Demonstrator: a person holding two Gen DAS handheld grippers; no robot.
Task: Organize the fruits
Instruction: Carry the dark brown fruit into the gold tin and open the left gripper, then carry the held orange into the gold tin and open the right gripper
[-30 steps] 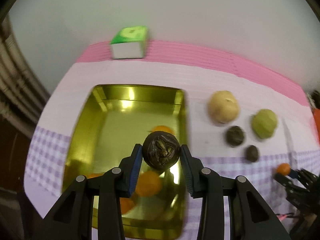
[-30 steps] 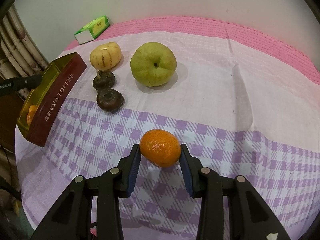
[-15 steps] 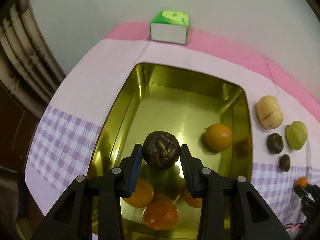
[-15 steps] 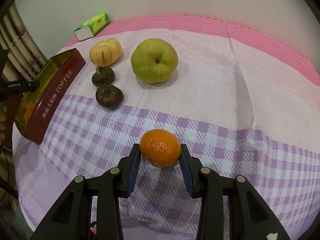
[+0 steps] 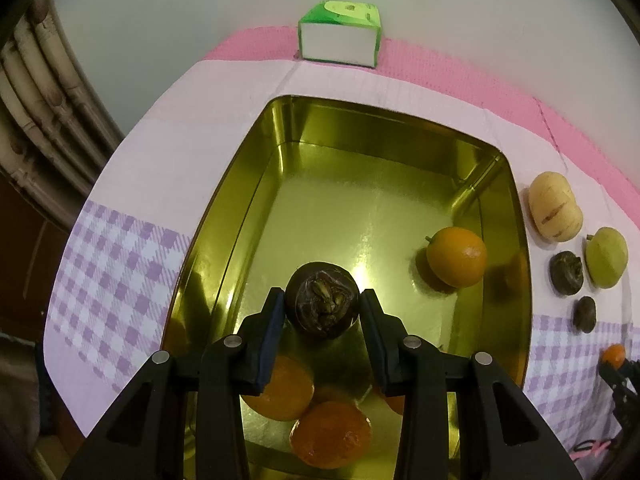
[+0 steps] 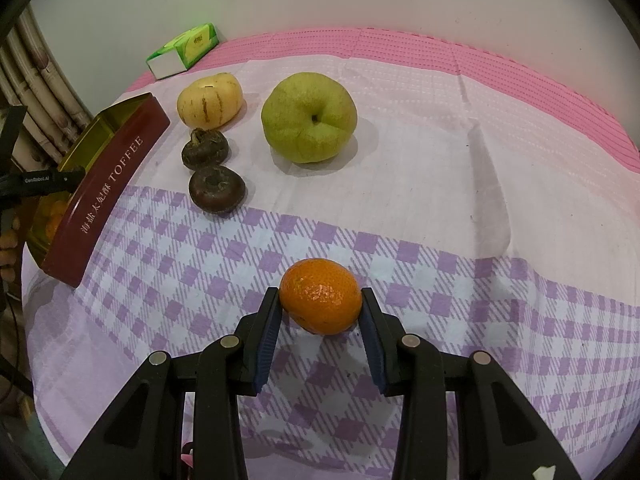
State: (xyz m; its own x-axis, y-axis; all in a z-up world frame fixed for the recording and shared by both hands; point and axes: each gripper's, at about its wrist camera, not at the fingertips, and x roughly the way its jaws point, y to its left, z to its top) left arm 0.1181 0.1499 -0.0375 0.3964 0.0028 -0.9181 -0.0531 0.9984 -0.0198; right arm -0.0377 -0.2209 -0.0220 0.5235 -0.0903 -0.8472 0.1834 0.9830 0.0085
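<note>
Left wrist view: dark fruit [image 5: 321, 305] over gold tin [image 5: 256, 184].

Left wrist view: steeply down, close over the gold tin [image 5: 516, 240]. Right wrist view: obliquely down across the tablecloth [image 6: 440, 152] (both share the green pear [image 5: 606, 258] [image 6: 310, 118]).

My left gripper [image 5: 322, 310], clamped on the dark water chestnut [image 5: 322, 305], now hangs lower and further over the gold tin [image 5: 520, 248], whose floor fills much more of the left wrist view. A lone orange [image 5: 456, 256] inside the tin now sits off to the right of the chestnut, and two oranges [image 5: 330, 434] show below my fingers. The green box [image 5: 340, 34] has swung to top centre.
</note>
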